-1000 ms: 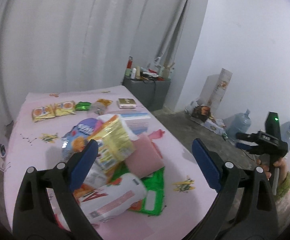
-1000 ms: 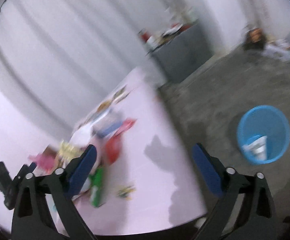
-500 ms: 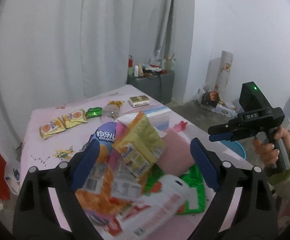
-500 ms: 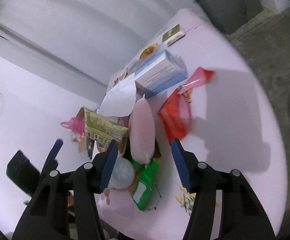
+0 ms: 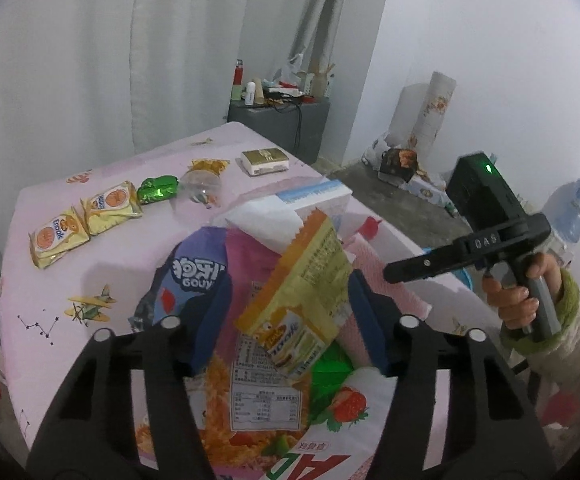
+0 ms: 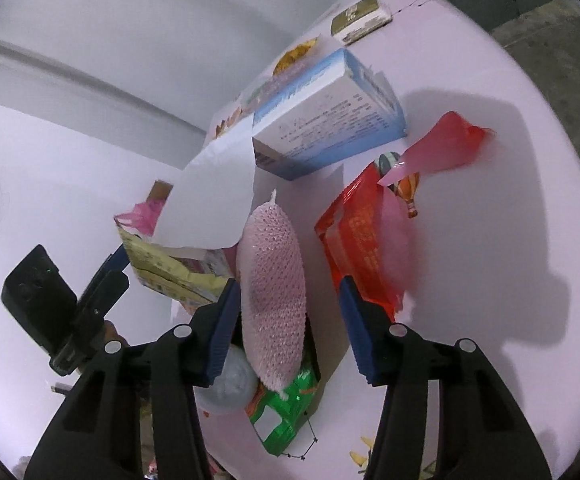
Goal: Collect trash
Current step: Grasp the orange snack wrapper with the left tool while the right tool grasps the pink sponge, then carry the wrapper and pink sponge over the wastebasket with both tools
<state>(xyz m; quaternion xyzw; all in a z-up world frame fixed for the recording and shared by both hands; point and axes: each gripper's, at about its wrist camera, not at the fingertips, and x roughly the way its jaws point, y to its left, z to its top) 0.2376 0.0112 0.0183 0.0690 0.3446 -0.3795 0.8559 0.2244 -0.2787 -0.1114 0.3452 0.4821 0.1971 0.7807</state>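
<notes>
Two hand-held grippers are shown over a heap of snack trash at the near end of a pink-clothed table [image 5: 41, 240]. The left gripper [image 5: 285, 320] is closing, its blue pads either side of a yellow wrapper [image 5: 306, 288] that stands up from the heap; no firm pinch is visible yet. The right gripper [image 6: 285, 328] is also closing around a pink foam net sleeve [image 6: 273, 288], whose left side lies against the left pad while a gap remains at the right pad. For a clean pick, each closure is best completed before any lift, with the pads centred on the body of the item rather than a loose edge, so that the purple chip bag [image 5: 193, 276], the white paper sheet [image 6: 213, 196] and the red packet [image 6: 362, 236] are not dragged along. The foam sleeve is judged soft and springy; a squeeze through its middle should hold it. Compared with a second ago, both sets of jaws have narrowed from nearly full width, the left view has drawn closer to the heap, and the right view has swung away from the floor and a blue basket to the table. The person's right hand [image 5: 522, 292] is now seen nearer the heap.
</notes>
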